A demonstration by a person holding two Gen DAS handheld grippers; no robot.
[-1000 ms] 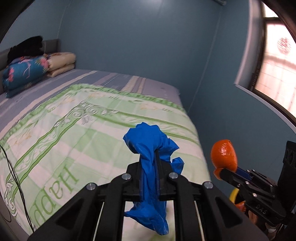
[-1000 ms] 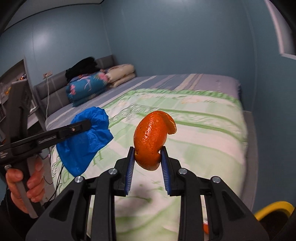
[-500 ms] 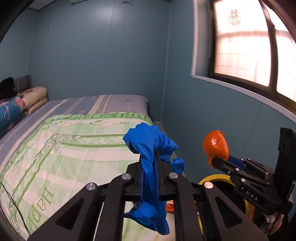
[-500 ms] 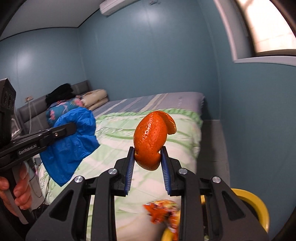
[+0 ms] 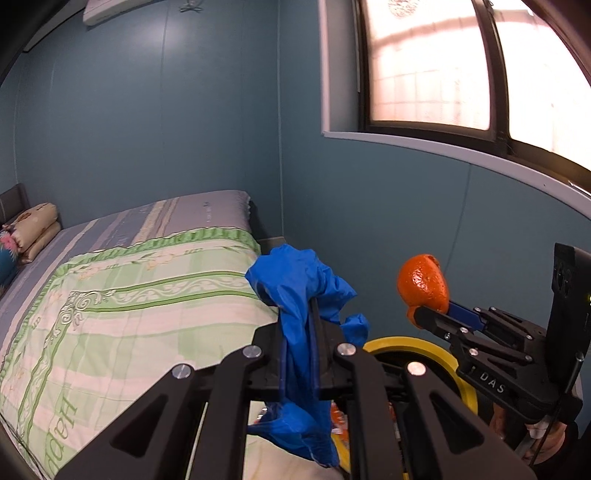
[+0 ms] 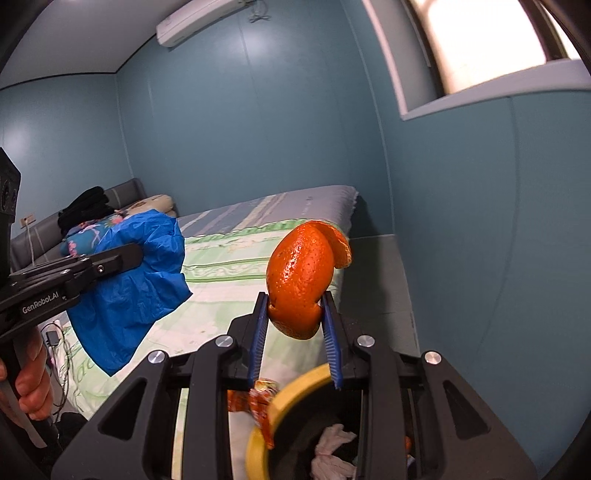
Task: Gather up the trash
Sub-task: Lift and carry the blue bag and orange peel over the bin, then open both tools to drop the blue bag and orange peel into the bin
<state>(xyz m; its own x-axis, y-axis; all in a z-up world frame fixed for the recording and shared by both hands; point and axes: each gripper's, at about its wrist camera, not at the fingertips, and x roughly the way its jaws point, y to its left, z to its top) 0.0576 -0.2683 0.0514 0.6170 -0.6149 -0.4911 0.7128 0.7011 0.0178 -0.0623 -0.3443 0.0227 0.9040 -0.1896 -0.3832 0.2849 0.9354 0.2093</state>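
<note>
Gripping a crumpled blue plastic bag (image 5: 295, 295), the left claw (image 5: 314, 325) has its two fingers pressed together on the thin film, which spills above and hangs below them. The right claw (image 6: 295, 314) holds an orange peel (image 6: 304, 277) between its blue ribbed pads (image 6: 258, 332), the curled rind rising above the fingertips.

Both claws hang in the air beside the bed (image 5: 122, 295), with the yellow-rimmed trash bin (image 6: 266, 435) below and just ahead of them. In the right wrist view the bin's rim sits under the right claw, and white crumpled paper (image 6: 330, 446) lies inside its dark interior. An orange snack wrapper (image 6: 255, 400) rests at the bin's rim, at the edge of the bed. In the left wrist view the bin (image 5: 413, 347) shows between the two claws, partly hidden by the left claw's frame.

The bed carries a green patterned quilt (image 5: 110, 314), with folded bedding and pillows (image 6: 110, 218) stacked at the headboard. A window (image 5: 461, 66) sits in the blue wall above the bin, and an air conditioner (image 6: 199, 22) hangs near the ceiling.
</note>
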